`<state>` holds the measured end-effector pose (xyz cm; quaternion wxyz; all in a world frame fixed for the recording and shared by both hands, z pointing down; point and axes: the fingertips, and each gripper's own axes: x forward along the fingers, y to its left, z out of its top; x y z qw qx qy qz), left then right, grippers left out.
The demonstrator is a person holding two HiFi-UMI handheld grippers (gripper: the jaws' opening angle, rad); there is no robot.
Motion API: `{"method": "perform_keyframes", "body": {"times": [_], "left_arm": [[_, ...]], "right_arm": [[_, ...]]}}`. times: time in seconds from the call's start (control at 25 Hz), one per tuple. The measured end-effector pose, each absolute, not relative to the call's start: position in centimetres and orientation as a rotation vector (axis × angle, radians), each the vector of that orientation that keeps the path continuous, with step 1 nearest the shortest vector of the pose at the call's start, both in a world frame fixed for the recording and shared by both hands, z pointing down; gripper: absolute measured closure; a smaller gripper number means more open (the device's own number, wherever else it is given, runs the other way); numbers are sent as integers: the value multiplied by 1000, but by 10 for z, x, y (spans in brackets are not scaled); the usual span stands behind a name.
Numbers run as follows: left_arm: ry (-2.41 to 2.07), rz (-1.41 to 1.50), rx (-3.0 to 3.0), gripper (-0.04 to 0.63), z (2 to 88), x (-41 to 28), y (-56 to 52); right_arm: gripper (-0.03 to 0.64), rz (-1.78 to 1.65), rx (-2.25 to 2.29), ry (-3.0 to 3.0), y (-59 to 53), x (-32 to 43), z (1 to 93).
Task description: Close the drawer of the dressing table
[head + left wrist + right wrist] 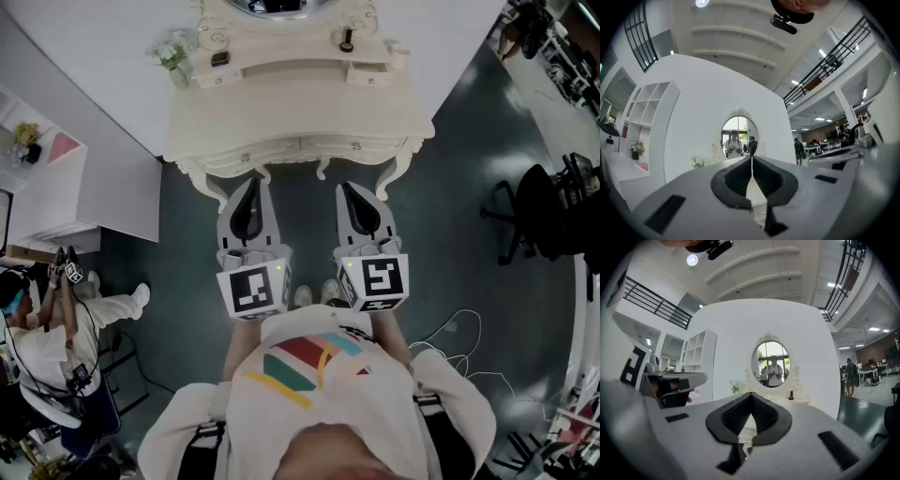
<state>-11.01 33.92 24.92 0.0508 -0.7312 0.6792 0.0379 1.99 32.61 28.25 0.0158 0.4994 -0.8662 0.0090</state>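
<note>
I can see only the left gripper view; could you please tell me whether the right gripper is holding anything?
Observer: No, the right gripper is shut, with nothing between its jaws.
Operator: Thank you. Where do the grippers stand?
Observer: In the head view, the left gripper and the right one point side by side at the front edge of the dressing table.
Operator: Is anything beside the mirror?
Observer: A small dark bottle stands right of it.
</note>
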Motion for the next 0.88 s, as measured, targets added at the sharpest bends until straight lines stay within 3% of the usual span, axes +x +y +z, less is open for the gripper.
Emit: {"method": "perform_keyframes", "body": {"times": [0.88], "left_arm": [[2114, 48, -2217, 584, 250, -98, 323]], "right_arm": [[617, 55, 1537, -2741, 310, 33, 284]]}}
